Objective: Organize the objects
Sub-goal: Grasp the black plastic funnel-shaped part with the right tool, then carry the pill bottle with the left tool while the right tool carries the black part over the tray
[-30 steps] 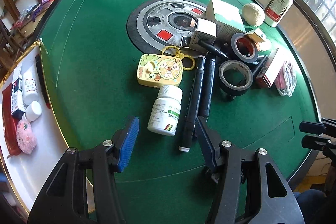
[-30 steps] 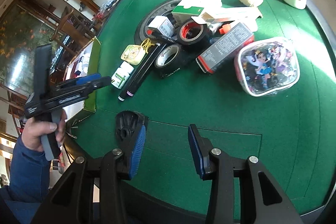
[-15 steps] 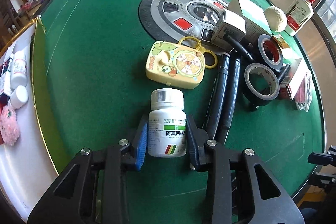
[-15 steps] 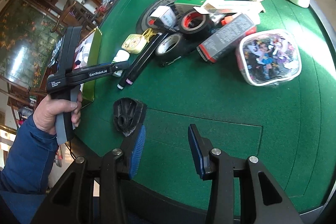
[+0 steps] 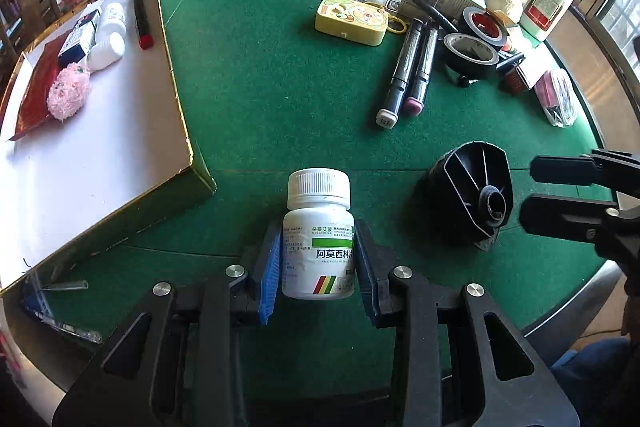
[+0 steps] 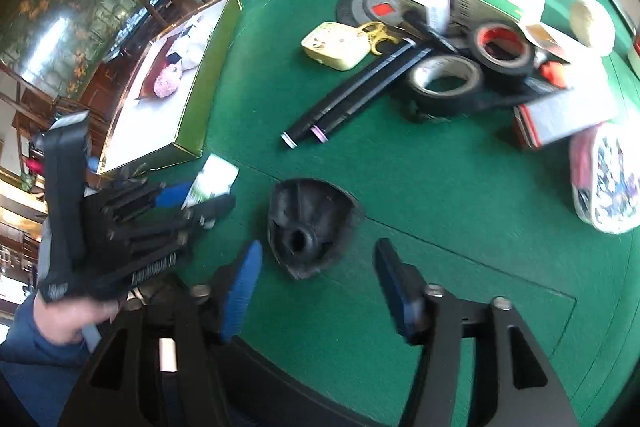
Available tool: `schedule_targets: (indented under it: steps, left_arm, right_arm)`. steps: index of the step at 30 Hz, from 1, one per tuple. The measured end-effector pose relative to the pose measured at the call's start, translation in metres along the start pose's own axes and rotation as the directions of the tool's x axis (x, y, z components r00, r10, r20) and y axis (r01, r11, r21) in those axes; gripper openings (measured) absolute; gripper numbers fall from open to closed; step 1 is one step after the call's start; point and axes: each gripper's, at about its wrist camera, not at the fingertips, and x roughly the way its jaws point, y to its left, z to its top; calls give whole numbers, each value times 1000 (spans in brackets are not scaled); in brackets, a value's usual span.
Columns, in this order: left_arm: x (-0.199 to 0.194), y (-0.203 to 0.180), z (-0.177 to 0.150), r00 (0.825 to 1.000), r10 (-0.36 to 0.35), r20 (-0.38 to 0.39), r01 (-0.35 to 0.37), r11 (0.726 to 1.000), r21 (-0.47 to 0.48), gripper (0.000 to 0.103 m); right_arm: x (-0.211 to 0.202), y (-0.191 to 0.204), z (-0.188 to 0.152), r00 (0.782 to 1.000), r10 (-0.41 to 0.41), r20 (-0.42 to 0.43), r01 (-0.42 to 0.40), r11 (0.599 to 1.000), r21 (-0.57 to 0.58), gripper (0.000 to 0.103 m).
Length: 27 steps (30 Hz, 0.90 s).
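- Two grippers are at work over the green tabletop: our left gripper has its fingers clamped on the white medicine bottle, pads pressed to the label on both sides below the ribbed cap.
- We hold the bottle clear of the felt, near the corner of the white tray, where two similar bottles, a marker and a pink puff already lie.
- We judge the bottle light, stiff and smooth-sided; a grip across the middle of the body suits it, since the cap is narrower and the plastic could slip if we squeeze near the base.
- Our right gripper has its fingers apart and opening, nothing between the pads; it points at the black ribbed cone lying on its side just ahead.
- We judge the cone rigid and light, but tapered, so the wide rim is the surer hold.
- Motion blur smears the right wrist view, so we cannot tell how close the pads are to the cone.
- Far clutter overlaps: tape rolls, two dark pens and boxes hide one another, and the packet at the right edge is hard to identify.
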Motion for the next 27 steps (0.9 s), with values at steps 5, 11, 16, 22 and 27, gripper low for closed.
schedule_targets:
  steps: [5,11,16,22,27]
  left_arm:
    - [0,2,1,1000,8,14,-8,1000,19,33]
    - [4,-6,5,998,65,24,-67,994,84,33]
    - [6,-6,8,997,69,33,-71,994,79,35]
    - [14,-23,11,998,60,22,-63,989,137,72]
    - [15,-26,12,997,66,40,-70,992,105,63]
  right_arm:
    - [19,13,9,996,-71,-47,70,997,-12,74]
    - [39,17,12,983,-163,-78,161,986,-35,74]
    - [35,14,8,978,-205,-39,200,975,-96,55]
    - [26,2,1,975,-221,-18,218,969,-113,55]
    - [16,-6,-6,974,-226,-12,223,965,-136,55]
